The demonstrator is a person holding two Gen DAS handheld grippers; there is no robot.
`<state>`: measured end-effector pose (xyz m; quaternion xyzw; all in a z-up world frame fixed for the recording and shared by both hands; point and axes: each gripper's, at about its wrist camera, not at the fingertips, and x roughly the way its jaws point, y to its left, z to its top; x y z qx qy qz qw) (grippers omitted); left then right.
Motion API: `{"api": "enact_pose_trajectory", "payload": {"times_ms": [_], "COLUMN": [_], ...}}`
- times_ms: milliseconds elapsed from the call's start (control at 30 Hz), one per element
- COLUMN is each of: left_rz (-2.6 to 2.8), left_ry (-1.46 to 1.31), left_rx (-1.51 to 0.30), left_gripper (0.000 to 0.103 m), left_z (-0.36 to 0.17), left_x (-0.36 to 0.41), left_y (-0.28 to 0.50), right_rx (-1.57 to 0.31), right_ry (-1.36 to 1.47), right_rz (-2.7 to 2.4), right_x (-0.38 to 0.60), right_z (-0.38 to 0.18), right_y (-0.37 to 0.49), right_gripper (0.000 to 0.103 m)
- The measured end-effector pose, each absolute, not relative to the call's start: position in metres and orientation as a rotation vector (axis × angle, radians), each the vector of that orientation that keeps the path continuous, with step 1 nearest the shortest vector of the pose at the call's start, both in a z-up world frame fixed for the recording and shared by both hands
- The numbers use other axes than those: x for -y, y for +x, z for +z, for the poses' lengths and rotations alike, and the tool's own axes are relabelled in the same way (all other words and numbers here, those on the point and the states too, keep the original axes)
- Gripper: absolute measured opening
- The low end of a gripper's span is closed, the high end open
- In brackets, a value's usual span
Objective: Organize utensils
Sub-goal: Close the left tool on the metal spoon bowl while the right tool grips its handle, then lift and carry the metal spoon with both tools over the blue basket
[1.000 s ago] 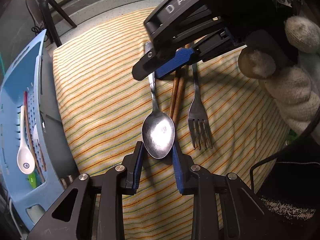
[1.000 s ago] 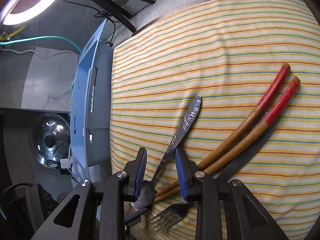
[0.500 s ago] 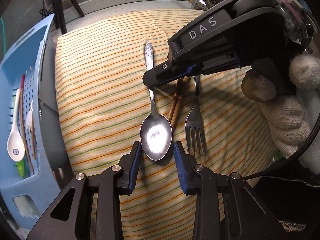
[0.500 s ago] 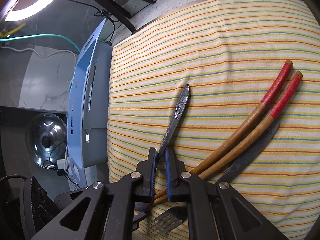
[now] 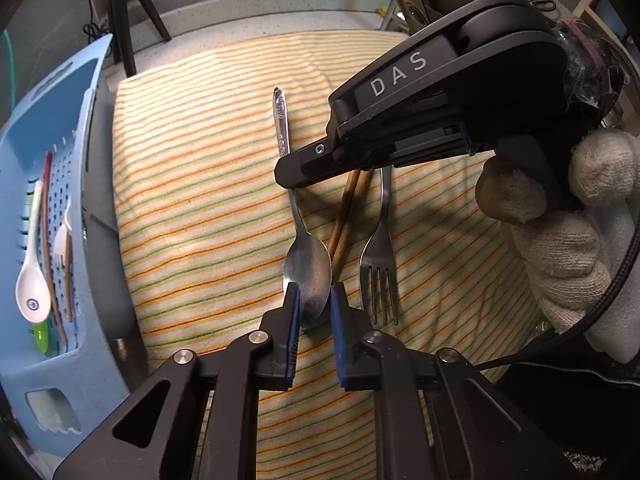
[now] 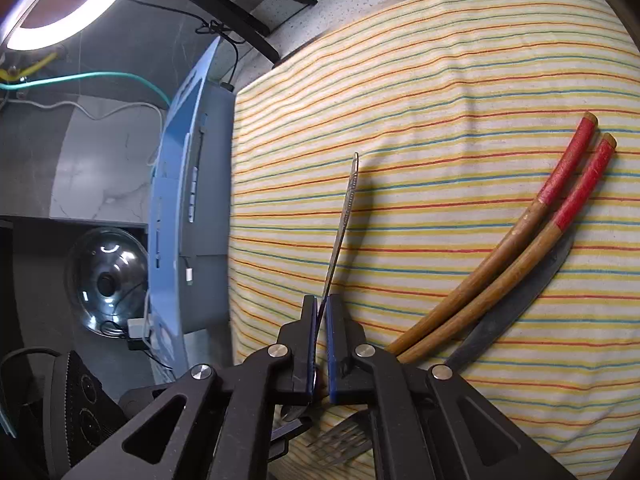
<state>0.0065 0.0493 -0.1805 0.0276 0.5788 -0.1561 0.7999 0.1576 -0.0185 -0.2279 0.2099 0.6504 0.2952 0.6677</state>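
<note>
You are pinching the handle of the shiny metal spoon with your right gripper, whose blue-padded fingers are closing tight on the thin metal, so the handle is showing edge-on and rising away from the lens in the right wrist view. Your left gripper is sitting at the other end, its fingers lying either side of the spoon's bowl and just touching its edges; whether they are actually squeezing it, I cannot tell. The spoon is lying over the yellow striped cloth spread on the speckled grey counter. Just beside the bowl, a pair of wooden chopsticks with red-wrapped ends are lying together, and beside them a metal fork is resting with its tines toward your left gripper. At the cloth's left edge, a light blue plastic basket is holding a white ceramic spoon and other utensils.
</note>
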Motion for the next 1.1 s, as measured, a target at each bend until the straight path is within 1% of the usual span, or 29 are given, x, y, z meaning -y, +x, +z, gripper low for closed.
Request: {"api": "enact_pose_trajectory", "payload": {"times_ms": [167, 267, 333, 367, 533, 567, 600, 800, 967, 1100], "left_rz": [-0.345, -0.332, -0.304, -0.294, -0.276, -0.275, -0.274, -0.265, -0.251, -0.237], "left_ry": [0.039, 0.036, 0.03, 0.035, 0.026, 0.022, 0.016, -0.014, -0.01, 0.008], "left_rx": [-1.261, -1.256, -1.273, -1.283, -1.297, -1.293, -1.29, -1.277, -1.253, -1.221], "left_gripper": [0.013, 0.018, 0.033, 0.035, 0.035, 0.034, 0.03, 0.03, 0.03, 0.03], "left_z": [-0.185, -0.184, -0.185, -0.186, -0.194, -0.195, -0.195, -0.19, -0.179, -0.155], "left_x": [-0.053, -0.056, -0.06, -0.062, -0.069, -0.071, -0.071, -0.067, -0.064, -0.071], "left_y": [0.008, 0.009, 0.012, 0.013, 0.02, 0.02, 0.021, 0.02, 0.016, 0.008], "right_rx": [-1.464, -1.479, -1.491, -1.494, -1.479, -1.477, -1.476, -1.467, -1.465, -1.452], "right_ry": [0.391, 0.363, 0.371, 0.377, 0.379, 0.383, 0.395, 0.422, 0.451, 0.465], "right_rz": [0.656, 0.644, 0.658, 0.663, 0.672, 0.674, 0.674, 0.684, 0.689, 0.708], "right_x": [0.011, 0.012, 0.014, 0.016, 0.016, 0.016, 0.017, 0.02, 0.022, 0.018], "right_z": [-0.223, -0.227, -0.23, -0.231, -0.232, -0.232, -0.233, -0.234, -0.232, -0.221], "right_y": [0.158, 0.157, 0.157, 0.158, 0.156, 0.156, 0.156, 0.155, 0.154, 0.155], "right_gripper": [0.004, 0.007, 0.008, 0.008, 0.008, 0.008, 0.008, 0.007, 0.007, 0.006]}}
